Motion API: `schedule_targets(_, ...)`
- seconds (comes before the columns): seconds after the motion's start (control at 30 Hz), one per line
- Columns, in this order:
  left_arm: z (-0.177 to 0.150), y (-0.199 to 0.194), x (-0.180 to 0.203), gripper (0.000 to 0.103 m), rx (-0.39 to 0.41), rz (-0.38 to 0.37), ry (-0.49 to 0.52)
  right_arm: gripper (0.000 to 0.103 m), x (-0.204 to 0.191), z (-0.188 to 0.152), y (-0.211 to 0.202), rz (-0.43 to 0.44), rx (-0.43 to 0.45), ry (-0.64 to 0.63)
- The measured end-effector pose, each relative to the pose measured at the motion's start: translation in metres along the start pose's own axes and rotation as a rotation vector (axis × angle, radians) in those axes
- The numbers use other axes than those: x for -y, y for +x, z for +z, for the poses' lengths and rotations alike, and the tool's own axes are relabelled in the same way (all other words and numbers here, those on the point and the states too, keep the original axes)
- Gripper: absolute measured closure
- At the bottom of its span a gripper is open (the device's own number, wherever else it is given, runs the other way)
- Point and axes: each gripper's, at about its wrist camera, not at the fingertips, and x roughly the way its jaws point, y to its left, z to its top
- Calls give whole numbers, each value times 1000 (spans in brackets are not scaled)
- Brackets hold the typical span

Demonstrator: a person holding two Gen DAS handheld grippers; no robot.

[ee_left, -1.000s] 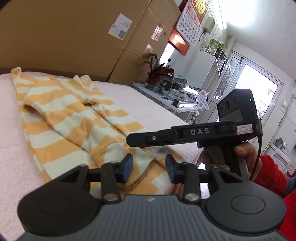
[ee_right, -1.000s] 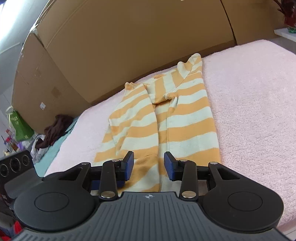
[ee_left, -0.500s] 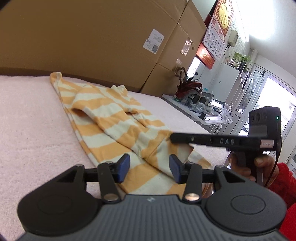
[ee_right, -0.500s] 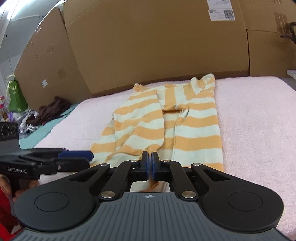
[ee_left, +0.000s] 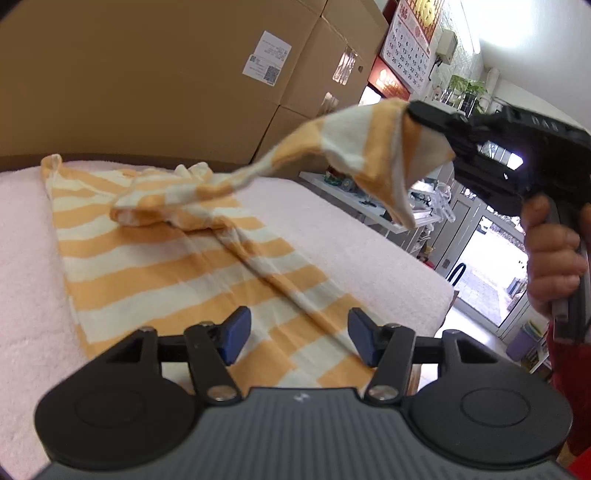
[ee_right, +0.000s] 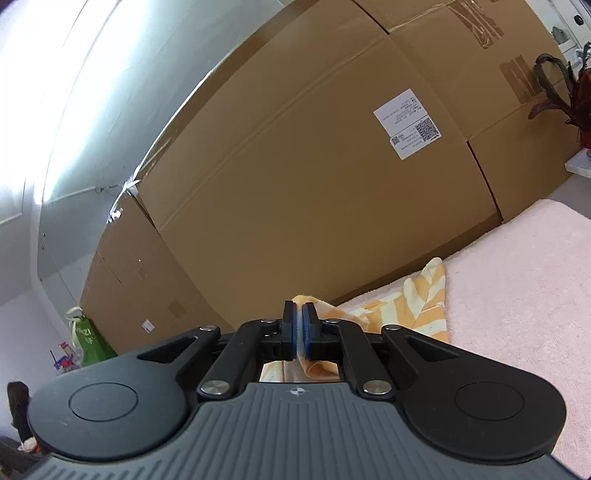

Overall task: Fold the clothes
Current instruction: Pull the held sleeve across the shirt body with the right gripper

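An orange and cream striped garment (ee_left: 159,266) lies spread on the pink towel-covered table (ee_left: 22,229). My right gripper (ee_left: 410,110) is shut on one corner of it and holds that part (ee_left: 369,147) up in the air, at the upper right of the left wrist view. In the right wrist view the striped cloth (ee_right: 424,306) shows past the right gripper (ee_right: 298,317), pinched between its blue pads. My left gripper (ee_left: 299,334) hovers low over the near hem of the garment; its jaws are opening and nothing is between them.
Large cardboard boxes (ee_left: 147,74) stand along the far edge of the table. A wall calendar (ee_left: 410,22), a side table with clutter (ee_left: 369,195) and a glass door (ee_left: 487,266) lie to the right. The table's right edge (ee_left: 424,273) drops off near the person's hand (ee_left: 550,258).
The right gripper closed on the garment's near corner and lifted it up and away from the table. The left gripper's jaws spread wider and it shifted over the near hem.
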Motion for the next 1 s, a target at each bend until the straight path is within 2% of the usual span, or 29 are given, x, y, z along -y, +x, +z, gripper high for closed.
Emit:
schedule_targets(0.07,9,12,0,48,2,-10,-1,98,2,-5,-12,-5,-3,12)
schedule_targets(0.17,17,26,7,53,8,11,50,98,9,-15,-30,-18,-11,49)
schedule_targets(0.3,23,28,5,53,17,2,35,98,19,-30,-50,-39,-28,99)
schedule_targets(0.43,21,22,-1,50,27,-26,-12,98,27,-46,-61,-58,-80,138)
schedule_targets(0.57,16,21,-9,48,-1,-49,-94,98,36,-64,-69,-76,-140,180)
schedule_targets(0.7,6,14,-8,48,-28,-45,-103,98,42,-78,-70,-82,-196,209)
schedule_targets(0.87,-4,9,-8,46,-52,-38,-104,98,41,-100,-66,-92,-294,161)
schedule_targets(1.0,-5,7,-6,44,-58,-49,-100,98,47,-107,-67,-135,-319,143)
